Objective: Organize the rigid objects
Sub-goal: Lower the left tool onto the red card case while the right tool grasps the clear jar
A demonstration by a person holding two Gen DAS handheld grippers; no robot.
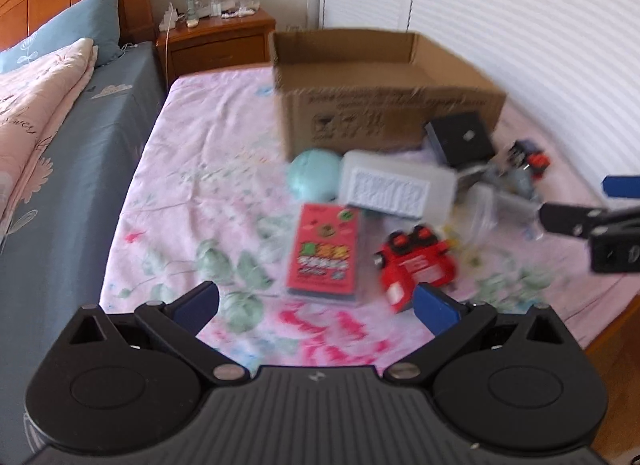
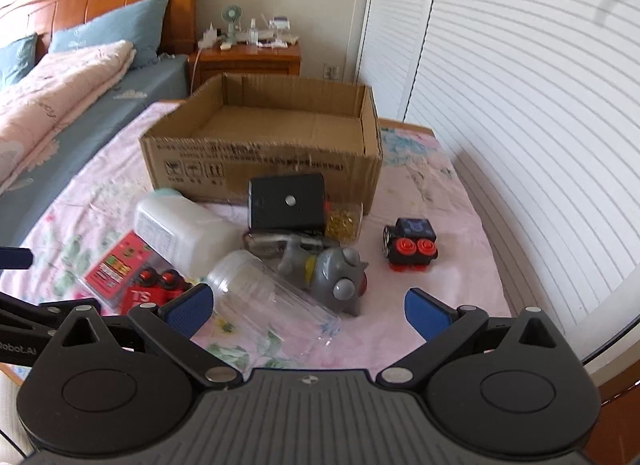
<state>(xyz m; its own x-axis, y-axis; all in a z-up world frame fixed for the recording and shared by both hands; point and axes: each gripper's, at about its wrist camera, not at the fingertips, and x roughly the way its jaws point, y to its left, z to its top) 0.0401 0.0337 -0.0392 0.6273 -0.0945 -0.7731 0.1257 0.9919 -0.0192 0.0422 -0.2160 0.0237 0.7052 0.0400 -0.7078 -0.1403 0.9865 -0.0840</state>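
An open cardboard box stands on the pink floral sheet. In front of it lie a red card pack, a red toy car, a white plastic container, a teal ball, a black box, a clear jar, a grey toy and a black-and-red toy car. My left gripper is open and empty above the card pack. My right gripper is open and empty over the jar.
A blue bed with pillows and a pink quilt lies to the left. A wooden nightstand with small items stands behind. White louvred doors run along the right. The bed's wooden edge is at lower right.
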